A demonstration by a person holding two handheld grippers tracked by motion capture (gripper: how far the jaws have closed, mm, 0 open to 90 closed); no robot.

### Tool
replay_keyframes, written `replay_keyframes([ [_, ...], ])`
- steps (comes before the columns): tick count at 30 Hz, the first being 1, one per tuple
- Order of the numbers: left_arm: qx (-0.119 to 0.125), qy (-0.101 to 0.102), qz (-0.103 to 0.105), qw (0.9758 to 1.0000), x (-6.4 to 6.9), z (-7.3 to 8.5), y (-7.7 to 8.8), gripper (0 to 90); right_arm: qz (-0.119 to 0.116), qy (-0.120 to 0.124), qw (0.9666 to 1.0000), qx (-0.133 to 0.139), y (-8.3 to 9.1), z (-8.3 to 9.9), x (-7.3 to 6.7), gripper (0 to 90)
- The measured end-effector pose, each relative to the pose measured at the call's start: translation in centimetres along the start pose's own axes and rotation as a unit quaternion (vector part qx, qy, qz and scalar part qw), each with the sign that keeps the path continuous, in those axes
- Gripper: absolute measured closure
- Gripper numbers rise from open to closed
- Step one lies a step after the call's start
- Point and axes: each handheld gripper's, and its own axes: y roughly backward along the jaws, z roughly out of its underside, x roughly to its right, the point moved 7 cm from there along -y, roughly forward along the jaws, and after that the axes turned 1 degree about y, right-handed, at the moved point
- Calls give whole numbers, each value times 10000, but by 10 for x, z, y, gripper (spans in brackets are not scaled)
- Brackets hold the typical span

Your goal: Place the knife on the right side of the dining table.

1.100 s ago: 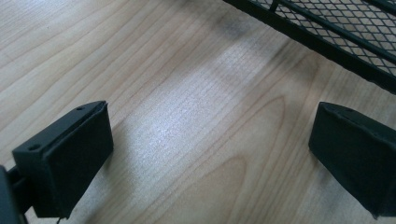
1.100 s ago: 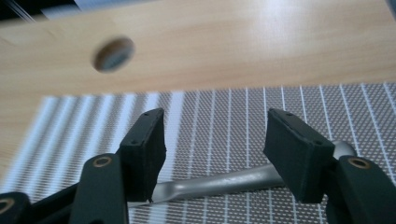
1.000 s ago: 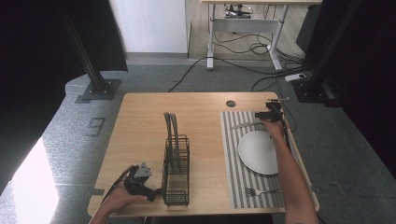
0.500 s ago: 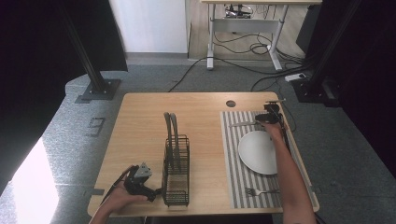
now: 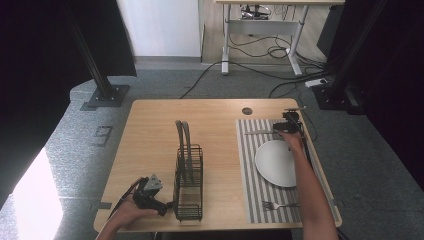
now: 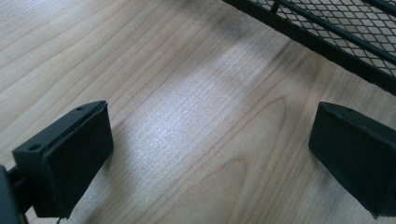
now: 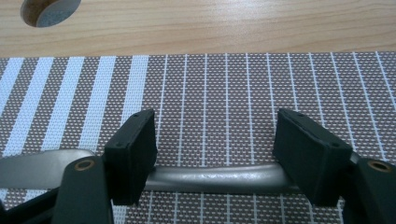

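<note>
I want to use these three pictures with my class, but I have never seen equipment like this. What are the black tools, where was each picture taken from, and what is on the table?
A person holds a hand-held two-jaw gripper in each hand. The high view looks down on the light wooden table. The other two pictures come from cameras riding on the grippers.

On the table stand a black wire-mesh rack and a striped grey-and-white placemat carrying a round white plate, a metal fork and a grey metal utensil.

The left gripper is open over bare wood beside the rack. The right gripper has its jaws, which have just been opening, astride the utensil's handle without pressing it, so nothing is held.
</note>
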Motion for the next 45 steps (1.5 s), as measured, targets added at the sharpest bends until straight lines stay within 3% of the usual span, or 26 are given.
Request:
replay_keyframes([
  [3,-1,0,0,10000,0,0,0,0,21,-148,9999,45,1,-1,1,290],
  [6,0,1,0,10000,0,0,0,0,-103,-384,9990,182,4,-3,1,262],
  [8,-1,-1,0,10000,0,0,0,0,-162,-284,9992,215,9,-3,-2,258],
  [10,0,0,1,10000,0,0,0,0,-205,-86,9988,435,18,-3,-8,274],
  [15,1,22,-19,10000,0,0,0,0,-448,18,9972,590,39,1,-19,271],
  [21,2,26,-23,10000,0,0,0,0,-747,119,9954,587,60,15,-31,264],
  [26,0,27,-26,10000,0,0,0,0,-903,346,9940,519,75,28,-43,251],
  [36,0,29,-25,10000,0,0,0,0,-1382,829,9844,700,119,55,-80,257],
  [45,0,38,-35,10000,0,0,0,0,-1946,1240,9696,820,149,84,-125,260],
])
